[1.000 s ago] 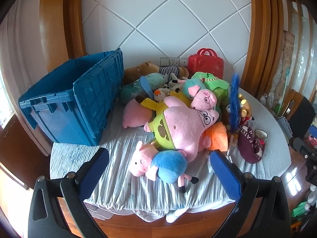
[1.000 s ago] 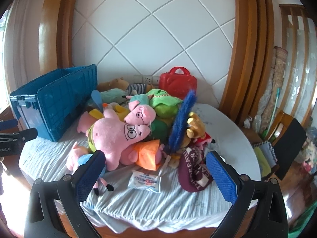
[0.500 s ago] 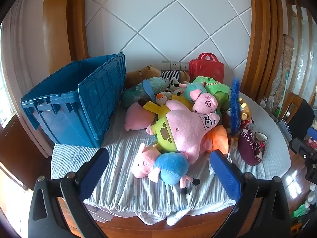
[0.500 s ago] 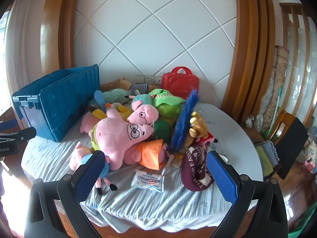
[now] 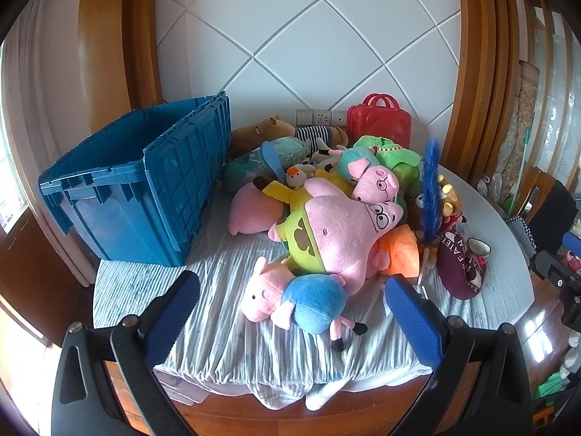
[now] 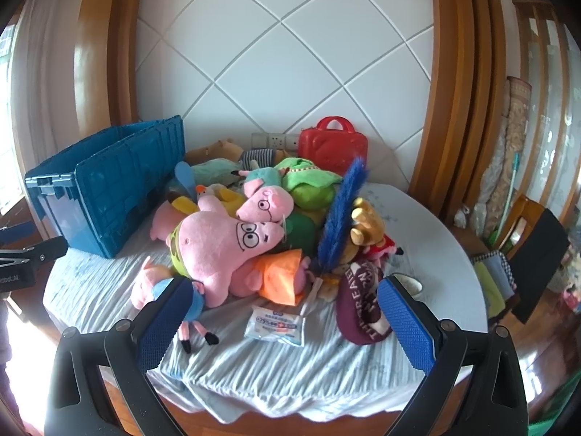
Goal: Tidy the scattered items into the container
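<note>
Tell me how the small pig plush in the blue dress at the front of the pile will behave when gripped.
The small pink pig plush in a blue dress looks soft, so it should squash between the pads and probably sag. It seems light for its size. Its thin dangling legs will likely flop, and may snag the wrinkled striped cloth.

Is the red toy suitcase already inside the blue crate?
No, the red toy suitcase stands against the wall behind the plush pile, apart from the blue crate.
</note>
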Demonstrator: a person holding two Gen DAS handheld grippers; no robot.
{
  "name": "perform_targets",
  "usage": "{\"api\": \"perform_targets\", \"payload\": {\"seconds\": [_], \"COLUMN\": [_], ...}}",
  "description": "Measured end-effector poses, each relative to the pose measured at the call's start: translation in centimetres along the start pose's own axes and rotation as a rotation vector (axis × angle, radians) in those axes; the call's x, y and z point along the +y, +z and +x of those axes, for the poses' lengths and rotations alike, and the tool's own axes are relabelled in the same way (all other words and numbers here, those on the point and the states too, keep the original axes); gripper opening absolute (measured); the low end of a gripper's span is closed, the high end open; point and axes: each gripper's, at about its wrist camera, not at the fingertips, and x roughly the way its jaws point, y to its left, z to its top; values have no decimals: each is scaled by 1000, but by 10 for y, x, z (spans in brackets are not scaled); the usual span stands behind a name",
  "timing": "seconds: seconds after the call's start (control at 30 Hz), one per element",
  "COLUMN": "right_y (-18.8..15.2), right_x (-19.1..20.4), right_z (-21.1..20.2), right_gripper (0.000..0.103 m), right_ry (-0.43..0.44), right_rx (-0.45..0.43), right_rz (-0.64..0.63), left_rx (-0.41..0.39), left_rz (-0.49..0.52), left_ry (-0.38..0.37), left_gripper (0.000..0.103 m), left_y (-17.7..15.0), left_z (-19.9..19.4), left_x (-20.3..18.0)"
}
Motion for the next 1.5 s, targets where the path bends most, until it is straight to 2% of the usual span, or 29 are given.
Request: {"api": "perform_targets", "payload": {"seconds": [0.7, 1.0, 1.2, 1.37, 1.5], "right_y": [-3, -7, -18, -34, -50], "right_x": [-14, -29, -50, -74, -82], "right_z": [3, 3, 25, 49, 80], "right_gripper": [103, 103, 103, 103, 103], "right_ry": [-13, 10, 67, 92, 79], "right_rx": [5, 8, 67, 121, 185], "right_rz": [-8, 2, 10, 15, 13], "left_rx": [12, 27, 81, 118, 191], "left_rz": [-2, -47, -100, -90, -92], "left_ry": [17, 34, 60, 76, 92], "left_gripper": [103, 103, 103, 103, 103], "left_y": [-4, -9, -23, -40, -57], "left_z": [-2, -1, 13, 36, 63], "left_x": [-13, -16, -14, -33, -42]}}
